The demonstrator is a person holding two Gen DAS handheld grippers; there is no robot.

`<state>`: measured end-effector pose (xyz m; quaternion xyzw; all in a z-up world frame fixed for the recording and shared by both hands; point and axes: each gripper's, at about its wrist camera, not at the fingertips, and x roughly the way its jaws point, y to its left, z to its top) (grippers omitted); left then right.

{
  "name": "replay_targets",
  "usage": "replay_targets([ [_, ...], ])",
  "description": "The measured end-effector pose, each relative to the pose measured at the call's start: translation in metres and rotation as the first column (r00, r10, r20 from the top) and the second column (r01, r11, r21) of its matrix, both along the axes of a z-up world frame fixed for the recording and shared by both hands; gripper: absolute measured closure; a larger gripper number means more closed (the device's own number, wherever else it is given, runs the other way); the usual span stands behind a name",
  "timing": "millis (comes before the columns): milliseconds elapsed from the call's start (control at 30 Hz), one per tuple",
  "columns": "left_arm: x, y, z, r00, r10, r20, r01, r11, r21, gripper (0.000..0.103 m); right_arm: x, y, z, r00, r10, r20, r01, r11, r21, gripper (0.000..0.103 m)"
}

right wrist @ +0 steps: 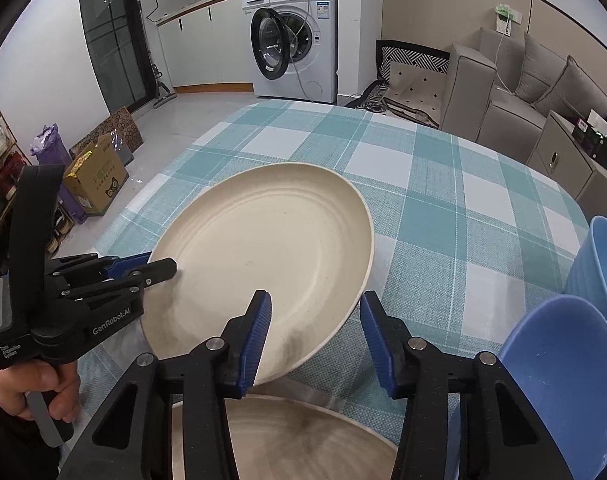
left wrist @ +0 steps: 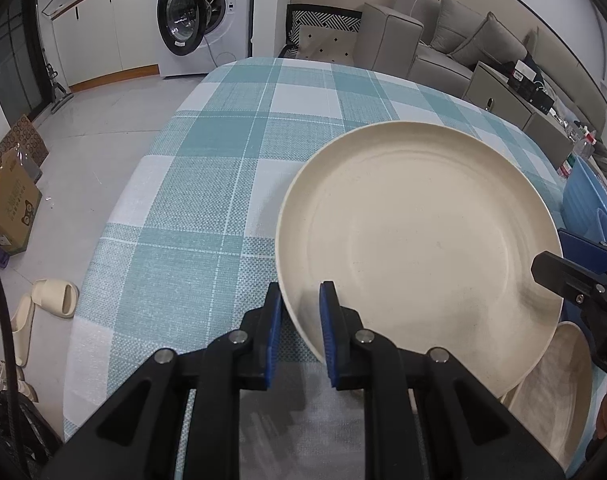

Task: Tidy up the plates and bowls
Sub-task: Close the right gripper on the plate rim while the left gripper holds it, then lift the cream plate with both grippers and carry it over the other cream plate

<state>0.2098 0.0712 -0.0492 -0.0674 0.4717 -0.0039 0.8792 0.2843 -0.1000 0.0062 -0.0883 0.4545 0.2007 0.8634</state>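
A large cream plate (left wrist: 419, 248) (right wrist: 263, 248) hangs tilted above the checked tablecloth. My left gripper (left wrist: 301, 304) (right wrist: 159, 270) is shut on its near-left rim, one blue pad over the rim and one under it. My right gripper (right wrist: 315, 298) (left wrist: 551, 264) straddles the opposite rim. One pad lies over the plate's inside and the other stands off beyond the edge, so a gap shows. A second cream plate (right wrist: 295, 440) (left wrist: 551, 392) lies flat on the table beneath the raised one. Two blue bowls (right wrist: 563, 360) (left wrist: 583, 196) stand on edge at the right.
The table (left wrist: 207, 184) (right wrist: 443, 208) has a teal and white cloth and drops off to the floor on the left. A washing machine (right wrist: 299, 40), a grey sofa (right wrist: 523, 92), a cardboard box (right wrist: 95, 176) and slippers (left wrist: 51, 296) surround it. A hand (right wrist: 43, 388) holds the left gripper.
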Motion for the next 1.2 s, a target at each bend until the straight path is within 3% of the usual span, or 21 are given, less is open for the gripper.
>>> replay_targets([
  [667, -0.008, -0.002, 0.008, 1.000, -0.001, 0.029, 0.001, 1.000, -0.018, 0.086, -0.004, -0.003, 0.003, 0.999, 0.000, 0.033, 0.001, 1.000, -0.008, 0.056],
  [1200, -0.031, -0.002, 0.040, 0.993, 0.019, 0.118, -0.021, 1.000, 0.013, 0.086, -0.022, -0.005, 0.027, 0.996, 0.008, 0.090, -0.011, 0.999, 0.031, 0.056],
])
